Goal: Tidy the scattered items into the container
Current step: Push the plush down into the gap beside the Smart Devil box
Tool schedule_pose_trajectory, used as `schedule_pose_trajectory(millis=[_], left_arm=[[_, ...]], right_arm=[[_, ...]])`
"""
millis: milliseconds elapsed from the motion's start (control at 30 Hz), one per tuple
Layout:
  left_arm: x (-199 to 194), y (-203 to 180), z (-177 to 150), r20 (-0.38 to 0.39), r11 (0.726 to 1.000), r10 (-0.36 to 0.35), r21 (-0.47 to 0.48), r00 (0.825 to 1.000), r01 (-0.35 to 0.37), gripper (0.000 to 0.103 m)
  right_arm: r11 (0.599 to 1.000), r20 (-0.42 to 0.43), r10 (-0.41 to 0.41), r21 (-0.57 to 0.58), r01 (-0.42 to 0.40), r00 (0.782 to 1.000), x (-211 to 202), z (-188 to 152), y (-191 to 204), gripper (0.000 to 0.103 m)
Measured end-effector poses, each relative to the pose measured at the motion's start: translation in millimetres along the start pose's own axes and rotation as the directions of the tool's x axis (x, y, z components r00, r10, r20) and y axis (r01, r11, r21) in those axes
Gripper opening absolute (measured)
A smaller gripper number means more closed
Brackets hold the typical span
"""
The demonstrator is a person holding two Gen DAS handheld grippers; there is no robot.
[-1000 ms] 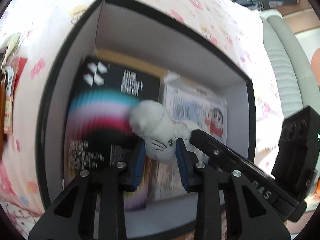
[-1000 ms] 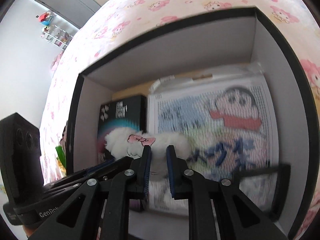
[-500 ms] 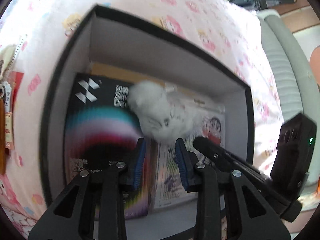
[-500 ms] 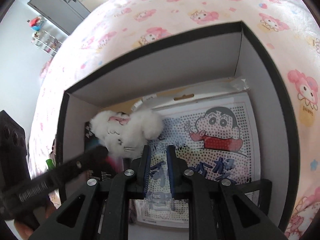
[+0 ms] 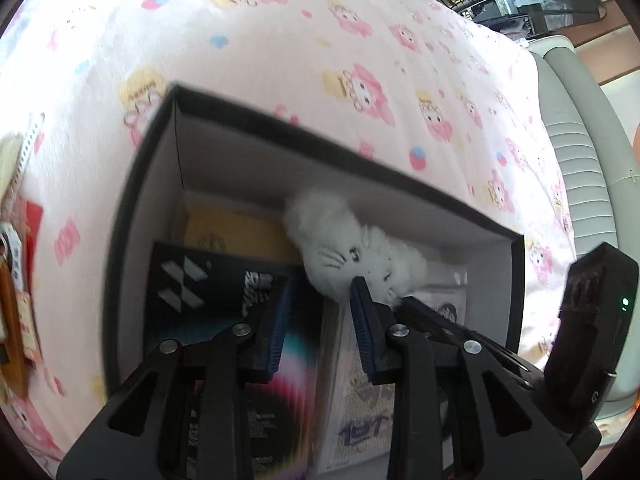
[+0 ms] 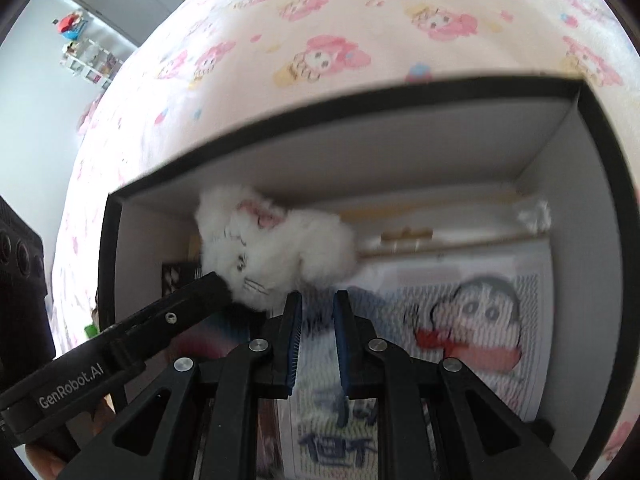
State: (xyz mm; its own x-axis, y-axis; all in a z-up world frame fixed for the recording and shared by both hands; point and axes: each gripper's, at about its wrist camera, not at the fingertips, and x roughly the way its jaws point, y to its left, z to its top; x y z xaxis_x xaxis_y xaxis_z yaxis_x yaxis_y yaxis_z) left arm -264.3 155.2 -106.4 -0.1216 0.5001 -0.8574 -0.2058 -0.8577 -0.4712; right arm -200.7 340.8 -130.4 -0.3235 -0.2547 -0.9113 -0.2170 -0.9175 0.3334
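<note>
A fluffy white cat plush lies inside the black box, close to its far white wall. Under it are a black booklet with coloured stripes and a bagged cartoon bead sheet. My left gripper hovers just short of the plush, its jaws a narrow gap apart with nothing between them. One fingertip overlaps the plush's lower edge. My right gripper stands over the cartoon sheet, also slightly open and empty. In the right wrist view the left gripper touches the plush's face.
The box sits on a pink bedspread with cartoon prints. Several packets and a red card lie on the spread to the left of the box. A grey padded edge runs along the right. Something green shows beyond the box's left wall.
The plush was between my left gripper's fingers; now it lies free near the far wall. Both grippers have drawn back from it and the box sits lower in both views.
</note>
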Motion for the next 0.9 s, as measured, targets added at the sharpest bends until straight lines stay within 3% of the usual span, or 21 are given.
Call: schedule_pose_trajectory(millis=[167,400,500,700,900], left_arm=[[-9,-2,6,0.039,0.998,0.039,0.038,0.998,-0.041,0.03],[18,-12,14,0.02,0.996,0.086,0.038,0.996,-0.086,0.03],[9,-10,19,0.023,0.994,0.097,0.044,0.995,-0.098,0.03],[23,-7,23,-0.035,0.996,0.073,0.048,0.997,-0.072,0.03],[23,-7,18,-0.084,0.998,0.041,0.053,0.996,-0.037,0.03]], right_arm=[[1.0,0.057,-0.003,0.025,0.002,0.998,-12,-4,-4,0.013],[0.999,0.028,0.006,0.041,-0.007,1.0,1,9,-8,0.013],[0.999,0.03,0.009,0.049,-0.01,1.0,3,16,-6,0.013],[0.997,0.057,0.032,0.073,-0.036,0.998,-12,6,-15,0.013],[0.993,0.081,0.0,0.122,-0.01,0.997,-19,11,-30,0.013]])
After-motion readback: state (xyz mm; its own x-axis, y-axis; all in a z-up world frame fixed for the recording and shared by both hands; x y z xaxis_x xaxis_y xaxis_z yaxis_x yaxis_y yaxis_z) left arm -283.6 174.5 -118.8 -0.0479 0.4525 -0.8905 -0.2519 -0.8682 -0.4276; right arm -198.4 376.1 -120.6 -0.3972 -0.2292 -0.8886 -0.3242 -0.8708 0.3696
